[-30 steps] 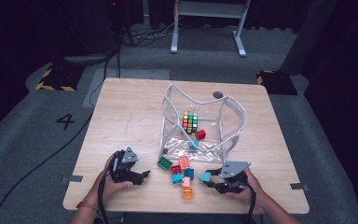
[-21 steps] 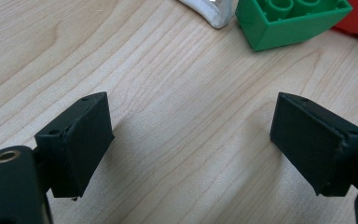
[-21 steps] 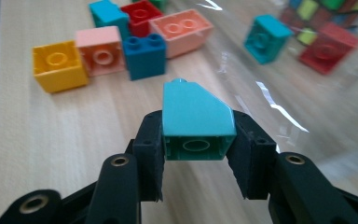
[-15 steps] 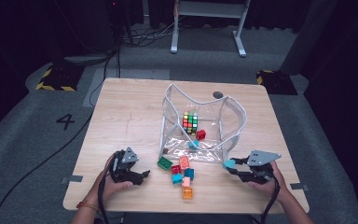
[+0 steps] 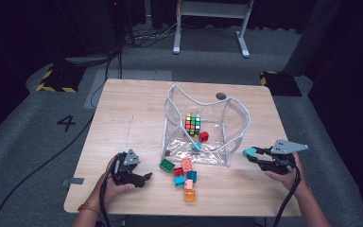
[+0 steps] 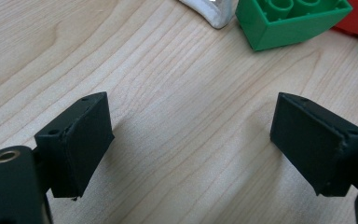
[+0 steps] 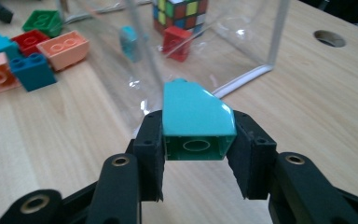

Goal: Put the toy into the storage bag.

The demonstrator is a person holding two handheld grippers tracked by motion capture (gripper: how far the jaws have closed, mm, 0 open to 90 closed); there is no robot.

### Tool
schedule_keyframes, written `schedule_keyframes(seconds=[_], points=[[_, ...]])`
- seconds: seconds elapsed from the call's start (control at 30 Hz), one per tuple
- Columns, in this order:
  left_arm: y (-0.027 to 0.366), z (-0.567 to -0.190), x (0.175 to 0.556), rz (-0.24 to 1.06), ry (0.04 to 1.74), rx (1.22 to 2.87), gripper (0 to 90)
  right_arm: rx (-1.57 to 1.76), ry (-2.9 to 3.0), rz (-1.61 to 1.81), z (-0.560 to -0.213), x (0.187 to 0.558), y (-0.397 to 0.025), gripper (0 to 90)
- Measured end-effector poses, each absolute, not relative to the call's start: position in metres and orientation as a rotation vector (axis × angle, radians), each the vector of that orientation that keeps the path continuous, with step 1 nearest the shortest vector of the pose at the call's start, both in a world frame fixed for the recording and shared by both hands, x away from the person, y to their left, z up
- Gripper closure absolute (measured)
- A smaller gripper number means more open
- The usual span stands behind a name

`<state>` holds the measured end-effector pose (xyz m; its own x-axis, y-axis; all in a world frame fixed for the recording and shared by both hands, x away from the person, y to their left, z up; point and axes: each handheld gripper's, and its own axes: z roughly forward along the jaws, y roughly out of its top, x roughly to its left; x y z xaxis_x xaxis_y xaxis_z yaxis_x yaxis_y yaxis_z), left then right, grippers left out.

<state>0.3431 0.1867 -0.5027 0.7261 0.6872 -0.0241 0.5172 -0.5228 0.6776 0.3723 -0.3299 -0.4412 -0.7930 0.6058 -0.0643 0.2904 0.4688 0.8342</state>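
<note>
High view: above, facing forward-down over whole bench (image 5: 123,113). Gripper views: close, low along jaws; share green brick (image 6: 289,21) with high view.

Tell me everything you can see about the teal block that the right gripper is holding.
The teal block is a glossy plastic building brick with a sloped top and a hollow underside showing a round tube. The right gripper clamps it between its two black jaws, one on each side, underside turned towards the camera. In the high view it is held above the table, just right of the clear bag and apart from it. Nothing else touches it.
</note>
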Motion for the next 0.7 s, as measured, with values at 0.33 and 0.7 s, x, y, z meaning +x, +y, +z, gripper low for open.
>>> schedule_keyframes(seconds=[0.33,0.7], points=[[0.186,-0.503,0.343,0.325,0.91,2.245,12.9,0.815,2.286,1.232,-0.418,0.395,-0.346,59.0],[0.186,-0.503,0.344,0.316,0.913,2.244,12.9,0.82,2.217,1.252,-0.38,0.411,-0.359,59.0]])
